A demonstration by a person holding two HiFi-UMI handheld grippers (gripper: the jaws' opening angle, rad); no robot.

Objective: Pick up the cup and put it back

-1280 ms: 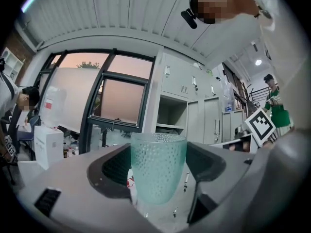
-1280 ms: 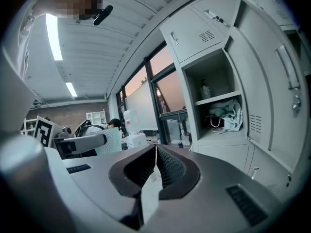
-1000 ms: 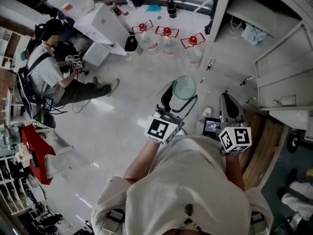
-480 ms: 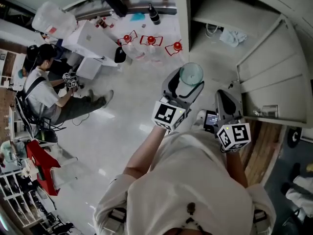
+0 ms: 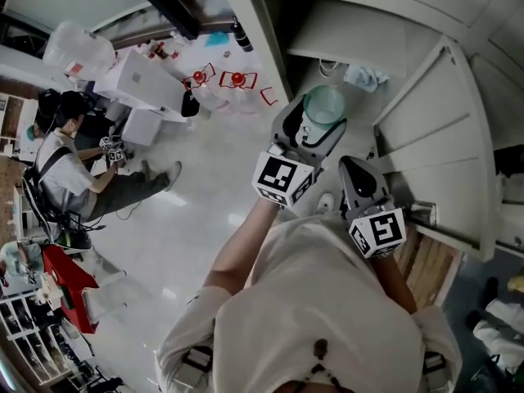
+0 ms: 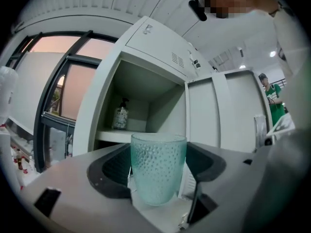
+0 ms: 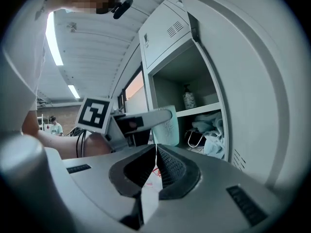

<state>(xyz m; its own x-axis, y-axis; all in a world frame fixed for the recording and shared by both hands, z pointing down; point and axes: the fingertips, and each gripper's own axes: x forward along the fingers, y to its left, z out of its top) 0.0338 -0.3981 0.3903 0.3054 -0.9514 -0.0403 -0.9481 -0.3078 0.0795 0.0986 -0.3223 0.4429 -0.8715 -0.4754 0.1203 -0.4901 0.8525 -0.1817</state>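
Pale green and bumpy all over, the cup (image 6: 158,171) stands upright between the two jaws of the left tool (image 5: 316,123). The tool grips it on both sides and holds it up in the air, not resting on anything. The cup is right in front of a tall grey locker (image 6: 155,38) whose door (image 5: 434,137) hangs wide open. Inside the locker there is a shelf (image 6: 119,136), and from the left gripper view the top of the cup is about level with it. A small bottle (image 6: 120,116) stands far back on that shelf. Under the shelf lies a crumpled light blue cloth (image 7: 214,139). The right tool (image 7: 155,152) has its jaws pressed together with nothing between them. It is just beside the left tool and a bit nearer to the person's body, and it touches neither the cup nor the locker. Each tool has a cube with black and white squares on it, one on the left (image 5: 281,178) and one on the right (image 5: 377,232). Far off on the shiny floor (image 5: 205,211), another person (image 5: 70,158) sits low near some white boxes (image 5: 147,80)
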